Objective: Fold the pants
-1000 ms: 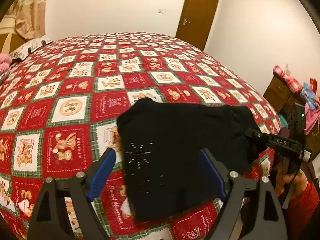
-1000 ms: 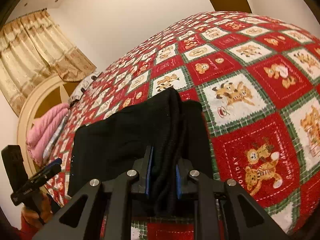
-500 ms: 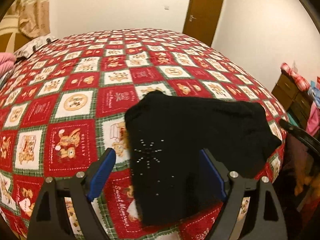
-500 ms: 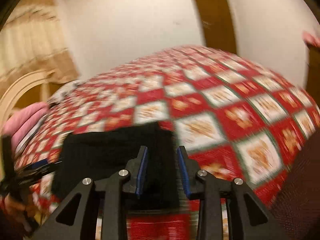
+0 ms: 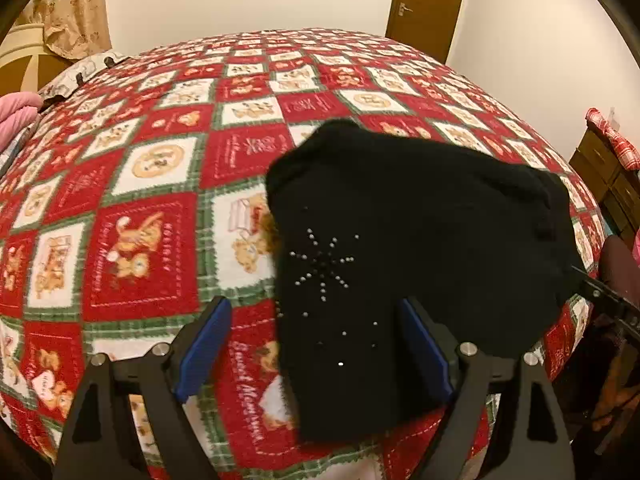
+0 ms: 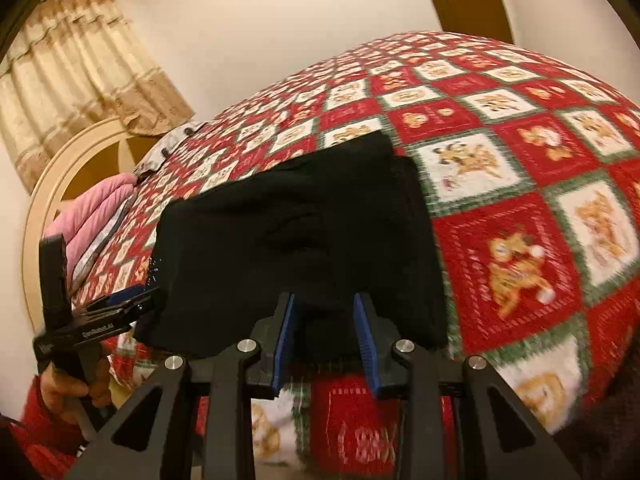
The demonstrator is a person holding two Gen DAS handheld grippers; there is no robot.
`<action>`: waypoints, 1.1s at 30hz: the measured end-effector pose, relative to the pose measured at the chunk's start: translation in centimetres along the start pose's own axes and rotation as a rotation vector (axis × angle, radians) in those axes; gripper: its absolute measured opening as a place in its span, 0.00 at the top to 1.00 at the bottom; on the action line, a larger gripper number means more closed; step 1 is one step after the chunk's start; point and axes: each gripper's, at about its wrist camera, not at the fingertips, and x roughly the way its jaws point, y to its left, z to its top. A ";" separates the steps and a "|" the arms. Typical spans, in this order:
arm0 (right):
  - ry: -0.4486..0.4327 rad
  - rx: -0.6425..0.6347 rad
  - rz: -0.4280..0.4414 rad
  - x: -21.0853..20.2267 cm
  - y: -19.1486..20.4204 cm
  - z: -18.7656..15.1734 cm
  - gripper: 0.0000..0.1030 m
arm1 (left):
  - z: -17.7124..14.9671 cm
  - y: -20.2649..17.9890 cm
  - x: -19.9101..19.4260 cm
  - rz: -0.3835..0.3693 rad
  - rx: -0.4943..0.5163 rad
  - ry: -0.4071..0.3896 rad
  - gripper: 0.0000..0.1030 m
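The black pants point(image 5: 420, 256) lie folded into a compact stack on the red patchwork bedspread point(image 5: 140, 208), with a pattern of small studs on top. My left gripper point(image 5: 316, 344) is open, its blue pads wide apart over the near edge of the stack, holding nothing. In the right wrist view the pants point(image 6: 304, 236) lie just beyond my right gripper point(image 6: 324, 332), which is open with a narrow gap and clear of the cloth. The left gripper point(image 6: 120, 300) shows at the stack's left edge in that view.
A pink blanket point(image 6: 96, 216) and a pillow lie at the head of the bed by a cream headboard point(image 6: 52, 184). A wooden dresser point(image 5: 604, 184) with clothes stands right of the bed. A brown door point(image 5: 424, 4) is in the far wall.
My right gripper opened, let go of the folded pants' edge and drew back slightly. The left gripper stayed open, and its view shifted so the stack sits more to the right.
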 end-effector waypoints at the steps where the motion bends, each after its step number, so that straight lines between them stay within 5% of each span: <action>1: -0.014 0.018 -0.010 -1.0 0.0 0.0 0.69 | 0.1 0.0 -0.4 0.025 0.009 -0.014 0.15; 8: -0.131 -0.045 -0.053 -3.6 3.1 0.6 0.50 | -0.1 -0.3 -0.9 0.055 0.006 -0.010 0.15; 10: -0.150 -0.075 -0.051 -3.3 4.6 0.6 0.32 | -0.3 -0.5 -1.0 0.067 0.005 -0.004 0.15; 16: -0.134 -0.161 -0.121 -1.4 6.7 0.9 0.31 | -0.6 -1.1 -2.1 0.044 0.012 -0.011 0.15; 22: -0.151 0.031 -0.175 -0.1 0.2 2.7 0.31 | 0.3 0.5 -2.2 -0.027 -0.066 -0.045 0.03; 29: -0.100 0.232 -0.049 2.8 -5.1 2.2 0.31 | 1.1 3.3 1.4 -0.172 -0.277 0.093 0.03; 33: -0.107 0.211 -0.041 2.8 -5.0 2.0 0.29 | 0.6 3.8 1.1 -0.215 -0.325 0.061 0.02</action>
